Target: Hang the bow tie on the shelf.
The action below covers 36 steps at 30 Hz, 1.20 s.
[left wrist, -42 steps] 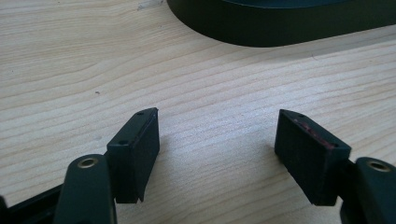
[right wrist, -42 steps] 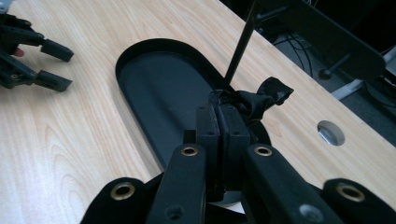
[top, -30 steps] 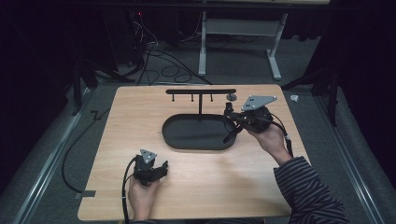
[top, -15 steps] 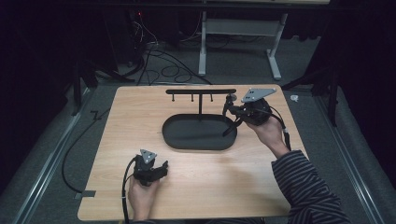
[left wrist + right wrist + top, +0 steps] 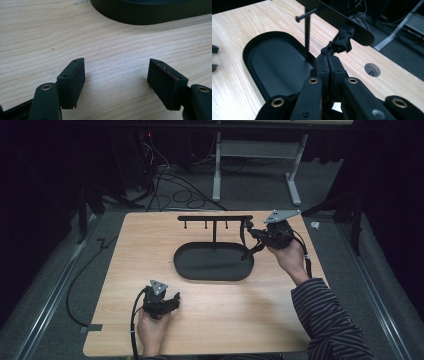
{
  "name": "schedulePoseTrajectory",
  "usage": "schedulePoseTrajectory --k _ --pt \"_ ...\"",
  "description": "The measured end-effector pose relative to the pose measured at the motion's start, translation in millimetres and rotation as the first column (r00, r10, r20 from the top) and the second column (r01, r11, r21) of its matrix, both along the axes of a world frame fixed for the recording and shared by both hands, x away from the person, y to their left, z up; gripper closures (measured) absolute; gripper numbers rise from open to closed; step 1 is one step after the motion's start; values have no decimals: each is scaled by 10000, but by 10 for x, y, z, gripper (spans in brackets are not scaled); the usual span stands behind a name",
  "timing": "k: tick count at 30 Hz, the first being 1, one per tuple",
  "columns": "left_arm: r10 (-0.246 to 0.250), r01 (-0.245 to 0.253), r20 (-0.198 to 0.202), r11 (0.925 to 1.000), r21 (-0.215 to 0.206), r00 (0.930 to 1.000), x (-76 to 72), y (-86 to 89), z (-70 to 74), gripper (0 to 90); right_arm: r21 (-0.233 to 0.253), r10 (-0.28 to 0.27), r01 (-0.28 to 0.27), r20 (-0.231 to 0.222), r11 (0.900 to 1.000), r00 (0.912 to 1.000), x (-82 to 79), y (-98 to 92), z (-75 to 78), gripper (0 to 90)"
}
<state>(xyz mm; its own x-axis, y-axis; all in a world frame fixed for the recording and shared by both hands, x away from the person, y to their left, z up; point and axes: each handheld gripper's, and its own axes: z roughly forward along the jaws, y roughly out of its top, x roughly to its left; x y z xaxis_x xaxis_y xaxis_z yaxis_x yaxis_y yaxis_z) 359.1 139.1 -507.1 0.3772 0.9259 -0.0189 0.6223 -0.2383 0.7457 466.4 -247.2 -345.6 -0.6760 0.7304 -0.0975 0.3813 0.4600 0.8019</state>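
Observation:
A black stand with an oval tray (image 5: 212, 265) and a hooked crossbar (image 5: 215, 218) sits mid-table. My right gripper (image 5: 250, 235) is at the crossbar's right end, shut on a scrunched black fabric band (image 5: 244, 231). In the right gripper view the closed jaws (image 5: 328, 60) pinch the band (image 5: 340, 41), which rises to the bar's end (image 5: 359, 31) above the tray (image 5: 277, 65). My left gripper (image 5: 172, 301) rests on the wood near the front edge. Its jaws (image 5: 116, 75) stand open with nothing between them, and the tray wall (image 5: 150, 15) lies ahead.
The wooden table (image 5: 150, 245) has a round cable hole (image 5: 372, 69) to the right of the stand. Behind the table are floor cables (image 5: 165, 180) and a white desk frame (image 5: 255, 155). A striped sleeve (image 5: 325, 320) crosses the front right corner.
My right gripper has moved up and away from the tray's right end to the crossbar's right tip, carrying the black band. The left gripper has stayed put.

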Motion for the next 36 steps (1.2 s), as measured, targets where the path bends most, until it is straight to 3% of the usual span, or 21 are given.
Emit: schedulePoseTrajectory --k 11,21,25,32,36 --pt "-15 15 -6 10000 -2 10000 0 1 0 308 262 -753 773 -716 9967 9946 203 -73 -174 898" --pt "-32 32 -12 10000 14 10000 0 1 0 306 63 -992 1003 -1014 9949 9899 303 -35 -319 890" --pt "-27 27 -8 10000 4 10000 0 0 0 306 188 -1029 1059 -1209 9942 9873 321 -55 -394 874" --pt "-35 35 -11 10000 12 10000 0 0 0 307 246 -1052 1094 -1326 9937 9856 309 -49 -468 811" --pt "-32 32 -11 10000 17 10000 0 0 0 306 416 -1192 1248 -1171 9913 9859 279 -86 -459 727"
